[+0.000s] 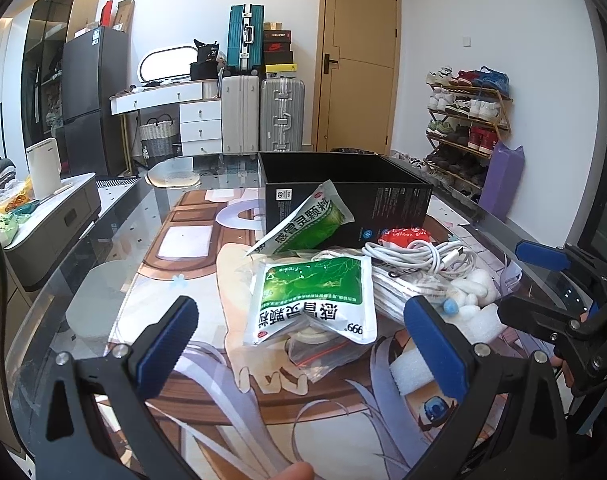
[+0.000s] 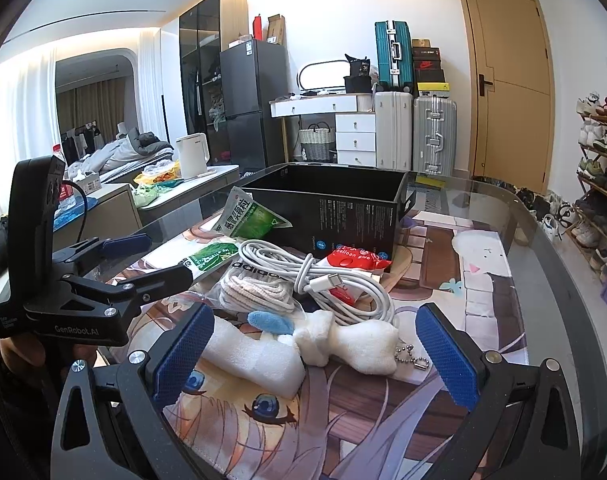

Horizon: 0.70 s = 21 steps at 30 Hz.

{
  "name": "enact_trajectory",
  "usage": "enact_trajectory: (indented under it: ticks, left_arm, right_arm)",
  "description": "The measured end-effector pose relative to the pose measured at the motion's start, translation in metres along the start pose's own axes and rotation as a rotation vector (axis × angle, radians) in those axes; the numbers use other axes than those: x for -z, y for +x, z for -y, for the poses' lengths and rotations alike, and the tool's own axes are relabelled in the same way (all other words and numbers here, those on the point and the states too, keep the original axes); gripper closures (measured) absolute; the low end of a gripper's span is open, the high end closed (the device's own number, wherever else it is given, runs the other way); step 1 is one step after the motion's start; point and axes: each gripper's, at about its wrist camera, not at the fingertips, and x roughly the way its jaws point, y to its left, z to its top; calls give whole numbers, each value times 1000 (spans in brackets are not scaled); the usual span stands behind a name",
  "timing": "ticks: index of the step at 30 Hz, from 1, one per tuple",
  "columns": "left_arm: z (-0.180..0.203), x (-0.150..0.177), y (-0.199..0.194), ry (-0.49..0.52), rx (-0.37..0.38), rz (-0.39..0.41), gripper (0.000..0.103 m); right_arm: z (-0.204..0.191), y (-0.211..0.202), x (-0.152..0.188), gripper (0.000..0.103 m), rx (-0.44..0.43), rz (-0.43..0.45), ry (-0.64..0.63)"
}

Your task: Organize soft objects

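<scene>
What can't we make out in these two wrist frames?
- Black box interior: both views, near wall hides the floor.
- Clear zip bag contents: left wrist view, green medicine packet lies over it.
- Box side print: too small in both.
- Foam piece: left view, left gripper finger covers part.

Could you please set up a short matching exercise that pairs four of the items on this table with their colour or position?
Things:
1. black box
2. charging cable
3. balloon glue packet
4. plush toy

Descriptions:
A. white, coiled in a loose bundle
B. red, lying against the foot of the box
C. open at the top, at the far end of the pile
D. white with a bead chain, nearest the right gripper

Pairs: 1-C, 2-A, 3-B, 4-D
</scene>
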Motion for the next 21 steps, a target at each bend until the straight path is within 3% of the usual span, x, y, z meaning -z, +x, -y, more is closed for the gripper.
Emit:
enact_trajectory:
  ticks: [21]
  left_arm:
    - [-2,0,1,2,4,-8,0]
  right_arm:
    - [0,-1,0,0,2,-3,0]
